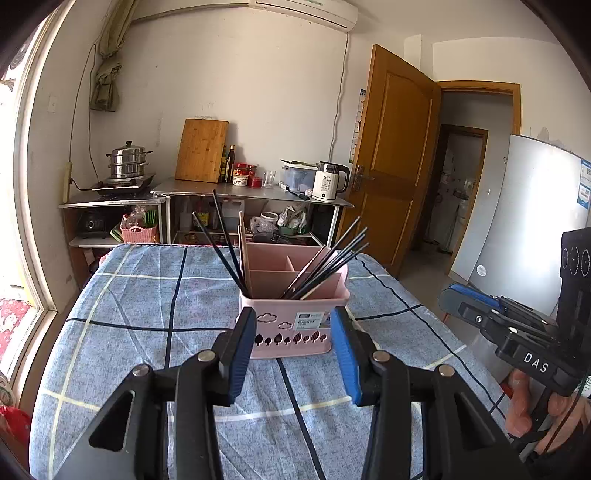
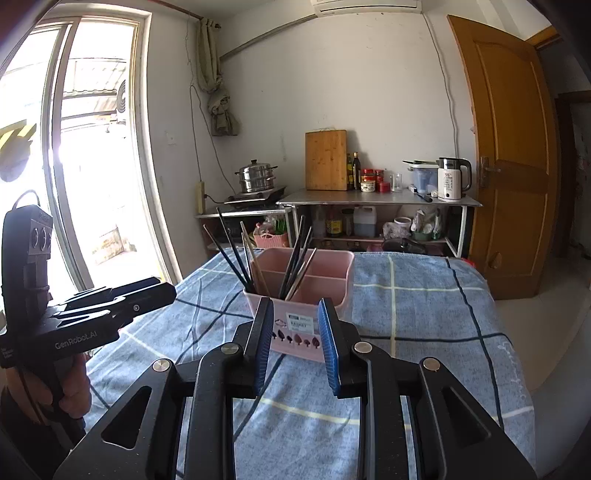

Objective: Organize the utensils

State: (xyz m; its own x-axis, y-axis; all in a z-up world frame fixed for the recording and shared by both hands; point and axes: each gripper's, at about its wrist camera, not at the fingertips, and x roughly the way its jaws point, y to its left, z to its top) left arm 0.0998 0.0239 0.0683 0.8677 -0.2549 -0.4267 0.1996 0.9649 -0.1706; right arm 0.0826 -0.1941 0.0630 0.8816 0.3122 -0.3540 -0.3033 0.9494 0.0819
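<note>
Pink plastic utensil basket (image 1: 293, 325) sits mid-bench on blue checked cloth (image 1: 147, 314), chopsticks (image 1: 328, 258) sorted upright in its compartments, left hand-held gripper (image 1: 293, 354) and right hand-held gripper (image 2: 295, 343) just before it, both part-open, empty

A small room with white walls (image 1: 258, 81); bright daylight pours through a tall window (image 2: 85, 155) on the left; a steel shelf unit (image 2: 376, 201) stands against the far wall; an open wooden door (image 1: 395, 158) on the right; an air conditioner (image 1: 306, 11) above.
</note>
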